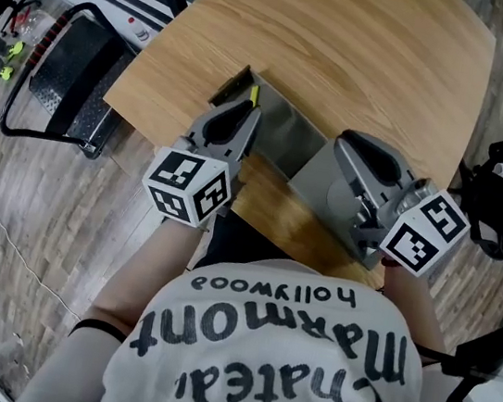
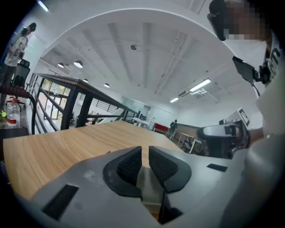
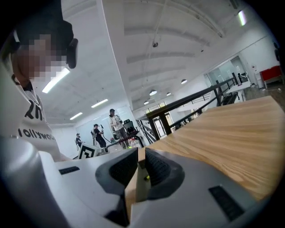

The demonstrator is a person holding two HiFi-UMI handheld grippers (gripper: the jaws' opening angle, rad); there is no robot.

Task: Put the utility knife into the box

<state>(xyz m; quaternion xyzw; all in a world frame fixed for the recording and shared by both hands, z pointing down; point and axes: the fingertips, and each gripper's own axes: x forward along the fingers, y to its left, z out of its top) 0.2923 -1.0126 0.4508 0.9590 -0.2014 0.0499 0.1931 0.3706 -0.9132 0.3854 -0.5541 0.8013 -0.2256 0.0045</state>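
The left claw (image 1: 243,110) and right claw (image 1: 349,146) are hanging over a grey, flat-walled box (image 1: 289,136) on the wood-grain worktop (image 1: 349,51). Each is pressing its ribbed black pads almost together, pinching nothing. The knife (image 1: 251,94), dark with a yellow tip, is peeking out just beyond the left claw, mostly hidden; whether it is lying inside the box is unclear.
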